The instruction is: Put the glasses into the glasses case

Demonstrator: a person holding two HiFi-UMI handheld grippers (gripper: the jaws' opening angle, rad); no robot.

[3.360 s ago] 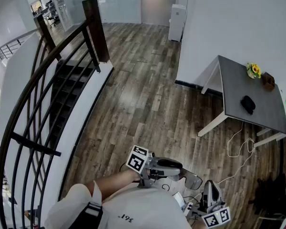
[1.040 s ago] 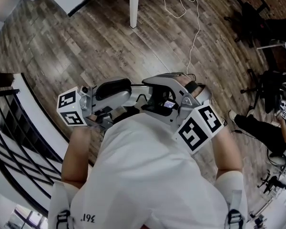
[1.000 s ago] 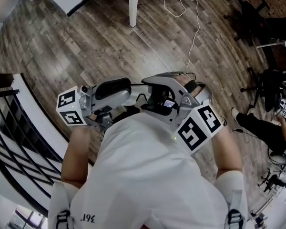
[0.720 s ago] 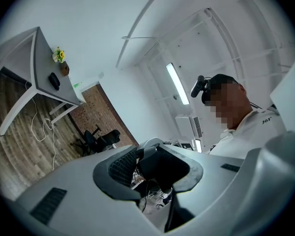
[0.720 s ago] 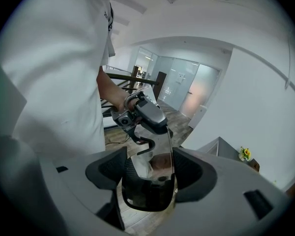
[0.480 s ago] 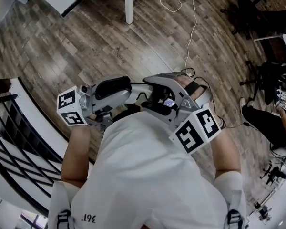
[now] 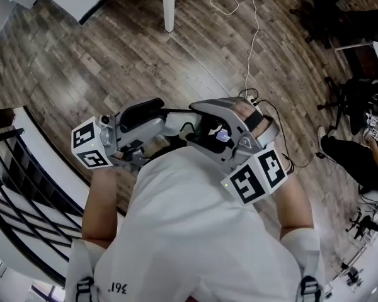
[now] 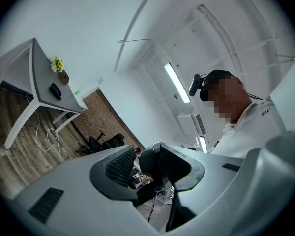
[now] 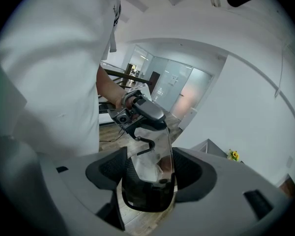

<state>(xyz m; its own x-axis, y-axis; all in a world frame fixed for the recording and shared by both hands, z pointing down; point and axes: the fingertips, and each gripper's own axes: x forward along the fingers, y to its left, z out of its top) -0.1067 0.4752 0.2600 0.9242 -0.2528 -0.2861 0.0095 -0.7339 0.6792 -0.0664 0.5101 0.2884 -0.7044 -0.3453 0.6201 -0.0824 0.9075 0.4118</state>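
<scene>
Right tool (image 9: 150,165), left tool (image 8: 147,162) both clamp glasses (image 9: 146,193) above wood floor (image 7: 113,49); grey table (image 8: 42,77) by white wall (image 8: 88,28).

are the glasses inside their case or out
Out. The glasses have one lens clamped between the right gripper's jaws, the other end held by the left gripper; no case around them.

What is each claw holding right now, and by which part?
Right claw grips the glasses by one lens. Left claw appears to pinch their other end; exact part unclear.
</scene>
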